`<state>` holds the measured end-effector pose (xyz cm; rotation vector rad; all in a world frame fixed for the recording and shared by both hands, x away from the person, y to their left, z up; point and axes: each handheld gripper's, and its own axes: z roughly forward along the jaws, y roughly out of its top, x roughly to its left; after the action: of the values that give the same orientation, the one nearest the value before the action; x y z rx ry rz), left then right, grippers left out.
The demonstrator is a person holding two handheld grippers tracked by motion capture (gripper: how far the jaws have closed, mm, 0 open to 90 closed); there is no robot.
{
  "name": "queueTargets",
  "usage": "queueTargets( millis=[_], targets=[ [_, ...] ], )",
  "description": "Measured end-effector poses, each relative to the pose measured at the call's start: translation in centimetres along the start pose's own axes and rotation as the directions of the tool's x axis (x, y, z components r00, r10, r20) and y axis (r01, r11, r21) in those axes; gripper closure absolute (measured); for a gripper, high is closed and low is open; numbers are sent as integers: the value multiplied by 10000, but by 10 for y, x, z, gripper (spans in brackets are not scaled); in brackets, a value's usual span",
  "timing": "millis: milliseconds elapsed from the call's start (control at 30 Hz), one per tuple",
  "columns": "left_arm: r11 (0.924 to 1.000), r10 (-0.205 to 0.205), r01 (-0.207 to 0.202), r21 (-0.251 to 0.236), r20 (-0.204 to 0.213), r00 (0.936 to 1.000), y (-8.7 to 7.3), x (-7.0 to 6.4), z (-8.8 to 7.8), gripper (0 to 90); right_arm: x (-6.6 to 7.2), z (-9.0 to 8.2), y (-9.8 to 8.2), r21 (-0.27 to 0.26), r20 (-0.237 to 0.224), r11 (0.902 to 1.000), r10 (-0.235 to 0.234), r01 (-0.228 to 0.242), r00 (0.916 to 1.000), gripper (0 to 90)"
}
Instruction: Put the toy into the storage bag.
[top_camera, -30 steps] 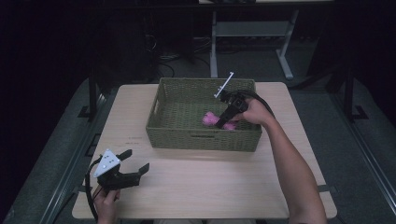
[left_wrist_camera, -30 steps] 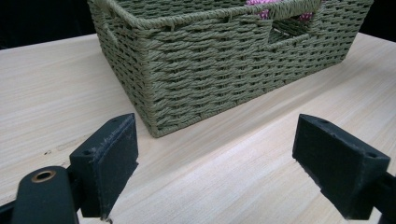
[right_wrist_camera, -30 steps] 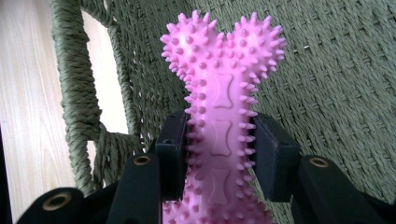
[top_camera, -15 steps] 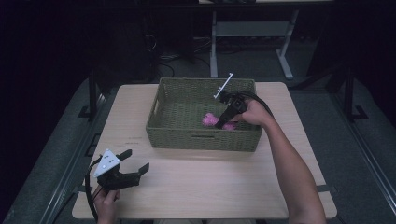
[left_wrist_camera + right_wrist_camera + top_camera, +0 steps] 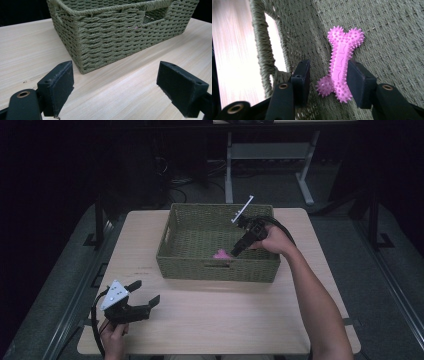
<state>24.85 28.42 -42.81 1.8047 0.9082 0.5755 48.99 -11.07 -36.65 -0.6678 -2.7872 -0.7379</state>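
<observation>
1. I take the green woven basket (image 5: 218, 265) on the pale wooden table (image 5: 225, 320) as my landmark. Inside it, on the floor against the near wall below the handle cut-out, lies the pink spiked rubber bone-shaped toy (image 5: 340, 66).

2. My right gripper (image 5: 328, 78) reaches down into the basket over its right side. Its jaws have just been opening and now stand a little apart, with the bone's shaft between them. One pad (image 5: 359, 82) looks to be touching or just beside the shaft; the other stands clear with a gap, so nothing is pinched.

3. I judge the toy light and springy, its nubs soft enough to yield under the pads (which helps against slipping). The narrow shaft between the two knobbed ends is the place to grip; the bulbous ends would squirm out.

4. The basket holds the bone, and I see nothing else on the stretch of its floor that I can make out. Its weave looks stiff enough to stand on its own, yet light, so a snagged jaw could drag it.

5. My left gripper (image 5: 142, 295) rests on the table in front of the basket's left corner, jaws spread wide with nothing between them.
</observation>
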Motion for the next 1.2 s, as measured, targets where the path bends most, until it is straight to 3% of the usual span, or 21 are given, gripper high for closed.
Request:
queueTargets(
  millis=[533,1200],
  targets=[
    [10000,16,-16,-6,-26,10000,0,0,0,138,10,-16,-5,-248,291,9995,194,-187,9994,427],
    [10000,27,-27,24,-38,10000,0,0,0,138,36,-43,-8,-761,670,9969,-125,176,9977,358]
  ],
)
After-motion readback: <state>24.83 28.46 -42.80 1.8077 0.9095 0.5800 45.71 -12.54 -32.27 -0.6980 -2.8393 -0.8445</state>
